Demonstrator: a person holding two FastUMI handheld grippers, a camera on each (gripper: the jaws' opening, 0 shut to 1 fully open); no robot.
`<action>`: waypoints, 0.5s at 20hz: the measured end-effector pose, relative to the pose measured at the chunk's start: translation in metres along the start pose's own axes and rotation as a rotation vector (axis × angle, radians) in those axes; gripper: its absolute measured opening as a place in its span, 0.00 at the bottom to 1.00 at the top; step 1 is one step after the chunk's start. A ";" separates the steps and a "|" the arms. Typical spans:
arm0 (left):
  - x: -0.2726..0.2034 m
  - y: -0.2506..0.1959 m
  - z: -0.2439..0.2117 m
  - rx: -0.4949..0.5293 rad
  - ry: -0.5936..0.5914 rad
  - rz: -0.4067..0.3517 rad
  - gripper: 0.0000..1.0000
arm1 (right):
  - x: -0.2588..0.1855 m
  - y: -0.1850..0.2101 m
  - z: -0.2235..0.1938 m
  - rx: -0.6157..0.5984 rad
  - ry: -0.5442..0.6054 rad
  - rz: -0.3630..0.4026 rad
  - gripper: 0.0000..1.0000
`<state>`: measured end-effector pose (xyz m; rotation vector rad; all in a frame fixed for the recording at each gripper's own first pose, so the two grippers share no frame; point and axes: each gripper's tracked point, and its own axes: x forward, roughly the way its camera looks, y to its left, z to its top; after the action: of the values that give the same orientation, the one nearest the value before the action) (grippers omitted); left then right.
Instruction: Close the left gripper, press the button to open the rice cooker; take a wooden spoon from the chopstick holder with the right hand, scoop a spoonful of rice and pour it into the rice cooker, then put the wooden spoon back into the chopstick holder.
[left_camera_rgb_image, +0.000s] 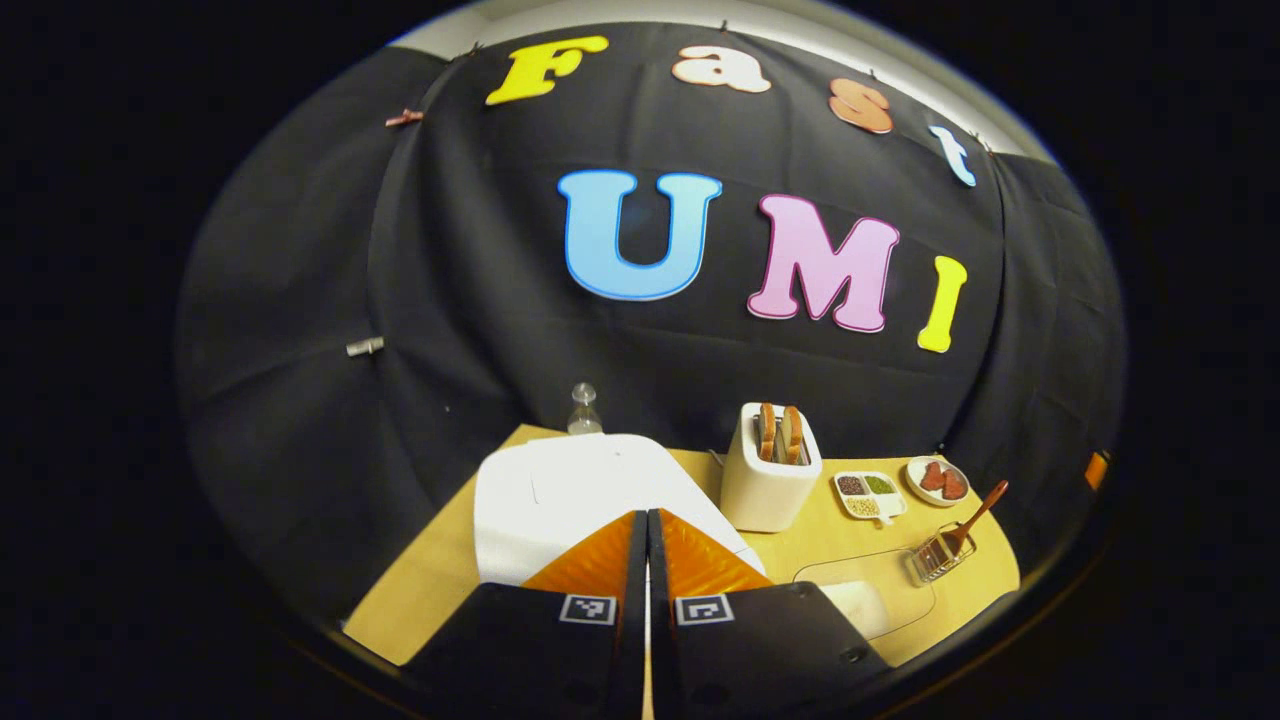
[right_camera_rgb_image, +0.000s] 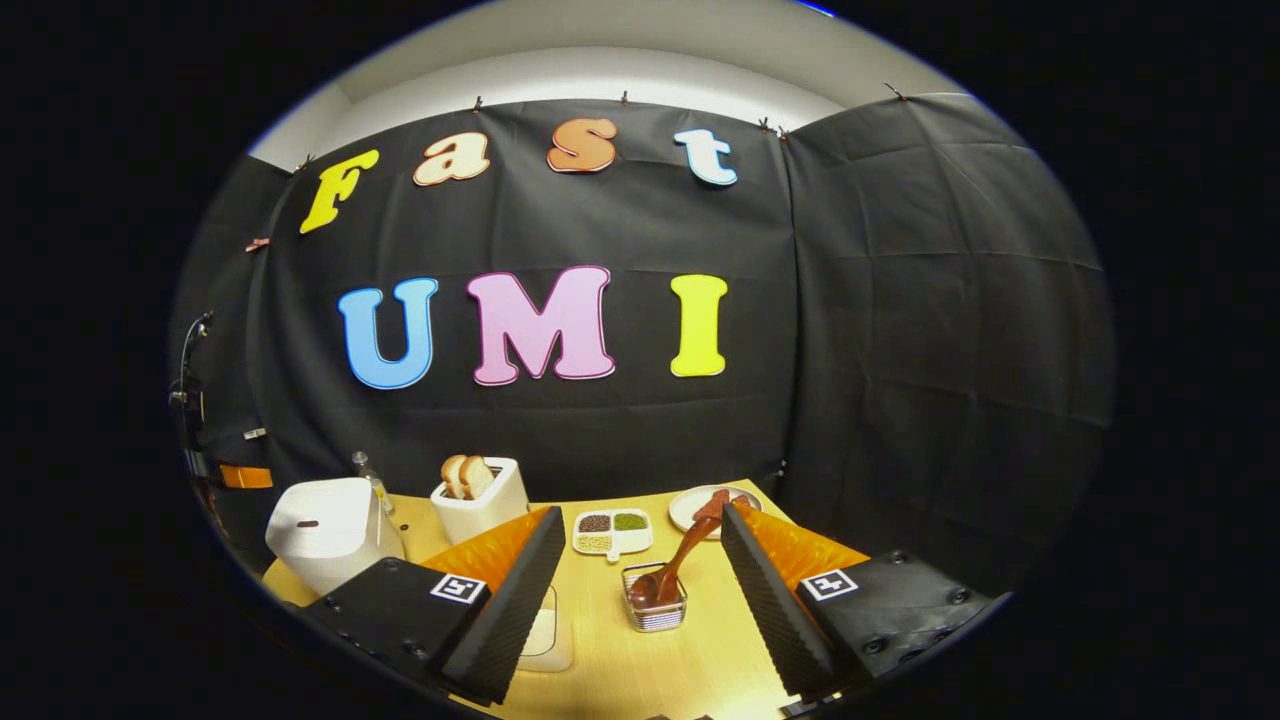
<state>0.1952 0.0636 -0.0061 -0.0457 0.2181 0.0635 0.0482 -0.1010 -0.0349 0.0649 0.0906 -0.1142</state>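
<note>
My left gripper (left_camera_rgb_image: 646, 560) has its jaws together, black ribbed pads meeting, orange backing above. They cover the near edge of the rice cooker (left_camera_rgb_image: 570, 490), a white rounded box with its lid down; the button cannot be made out here. My right gripper (right_camera_rgb_image: 640, 560) has its jaws wide apart, holding nothing. Just beyond them stands the chopstick holder (right_camera_rgb_image: 655, 610), a small wire basket on the pale wooden table (right_camera_rgb_image: 640, 670). The wooden spoon (right_camera_rgb_image: 680, 560) leans in it, bowl down. Beyond the holder lies a white four-part dish (right_camera_rgb_image: 612, 532) of grains; left of that, a white toaster (right_camera_rgb_image: 483, 510) with two slices.
</note>
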 end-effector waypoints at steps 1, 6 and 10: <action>0.009 0.003 -0.008 -0.018 0.024 0.005 0.07 | 0.000 -0.002 -0.003 0.002 0.010 -0.003 0.98; 0.047 0.008 -0.034 -0.022 0.120 0.000 0.07 | 0.001 -0.006 -0.016 -0.003 0.052 -0.002 0.98; 0.059 0.010 -0.051 -0.017 0.175 0.008 0.10 | 0.001 -0.005 -0.015 -0.007 0.050 0.013 0.99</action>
<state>0.2407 0.0748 -0.0693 -0.0673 0.3931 0.0690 0.0473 -0.1048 -0.0502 0.0611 0.1401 -0.0998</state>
